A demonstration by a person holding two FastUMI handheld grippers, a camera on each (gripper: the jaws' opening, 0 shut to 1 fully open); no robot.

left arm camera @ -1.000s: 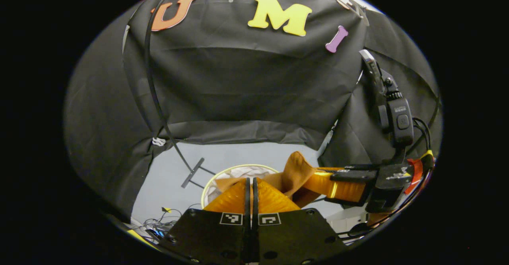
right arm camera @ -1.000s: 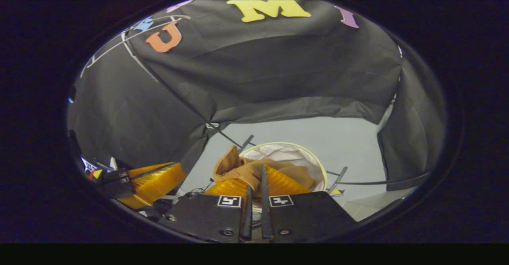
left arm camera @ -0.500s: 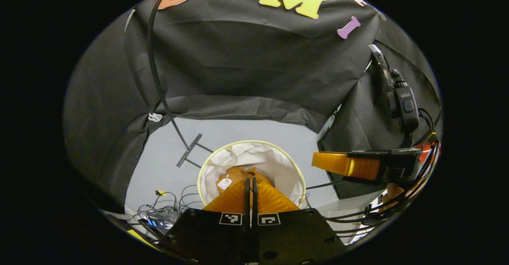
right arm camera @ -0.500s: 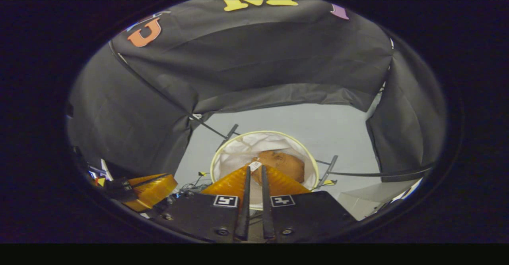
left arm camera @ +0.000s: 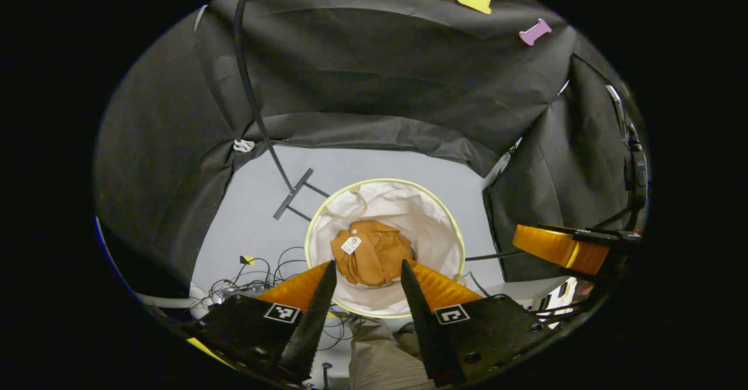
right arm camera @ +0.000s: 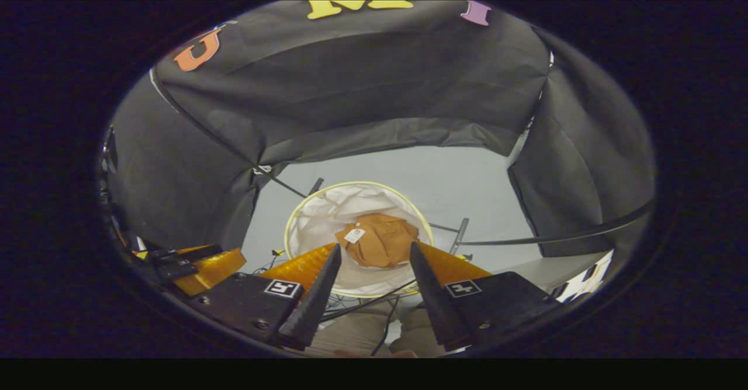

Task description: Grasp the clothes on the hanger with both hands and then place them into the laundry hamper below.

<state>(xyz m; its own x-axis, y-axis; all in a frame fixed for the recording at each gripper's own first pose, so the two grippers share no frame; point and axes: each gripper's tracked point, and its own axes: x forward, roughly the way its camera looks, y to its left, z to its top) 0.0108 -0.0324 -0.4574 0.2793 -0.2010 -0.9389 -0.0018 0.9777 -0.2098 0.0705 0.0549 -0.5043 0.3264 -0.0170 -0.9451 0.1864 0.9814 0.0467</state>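
Both pairs of tongs, pinched together half a second ago, now gape wide: the left gripper [left arm camera: 362,273] and the right gripper [right arm camera: 374,255] hang above the laundry hamper [left arm camera: 450,232], having let go. Inside lies the crumpled brown garment [left arm camera: 374,255]; its white tag [left arm camera: 350,245] is too small to read.

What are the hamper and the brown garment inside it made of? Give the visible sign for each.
Laundry hamper: looks like thin white fabric, matte, on a stiff pale-yellow hoop; the wall sags in soft wrinkles below the round rim.
Brown garment: seems a soft woven or knit cloth, matte; it lies crumpled in folds, with a small white tag on it. The exact fibre can't be told.
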